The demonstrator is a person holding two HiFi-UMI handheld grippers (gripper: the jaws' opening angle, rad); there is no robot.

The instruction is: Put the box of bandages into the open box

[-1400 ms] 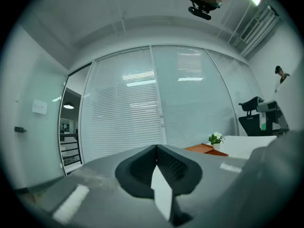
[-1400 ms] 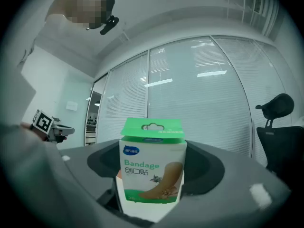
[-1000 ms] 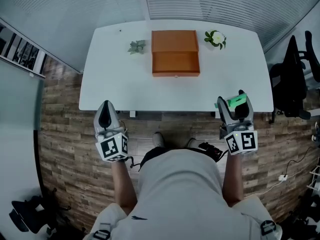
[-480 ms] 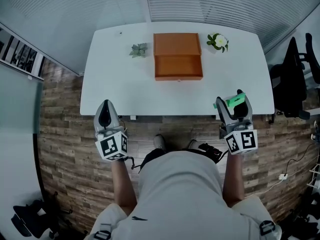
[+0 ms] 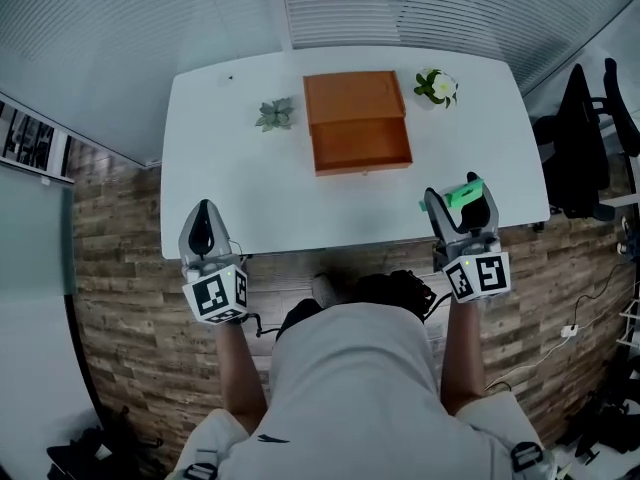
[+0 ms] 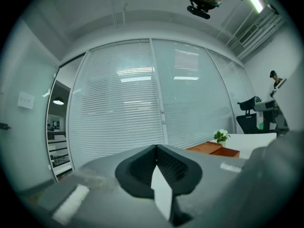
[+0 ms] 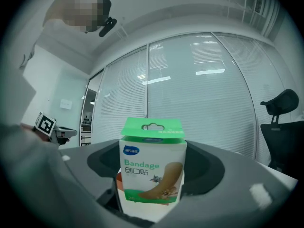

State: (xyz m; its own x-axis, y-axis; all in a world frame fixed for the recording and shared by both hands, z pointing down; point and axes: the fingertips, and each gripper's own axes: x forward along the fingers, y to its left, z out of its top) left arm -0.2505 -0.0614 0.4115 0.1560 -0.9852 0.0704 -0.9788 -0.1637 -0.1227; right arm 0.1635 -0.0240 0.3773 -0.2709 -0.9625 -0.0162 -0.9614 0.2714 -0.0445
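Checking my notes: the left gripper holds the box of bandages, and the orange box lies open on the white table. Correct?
No: the right gripper holds the box of bandages, as the right gripper view shows; the left gripper is shut, empty. The orange box does lie open on the white table.

"Bandage" and "创口贴" in green print on the white front of the bandage box [image 7: 152, 171]

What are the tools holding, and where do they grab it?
The right tool holds the bandage box by its lower end; its green top sticks out free. The left tool is shut and holds nothing.
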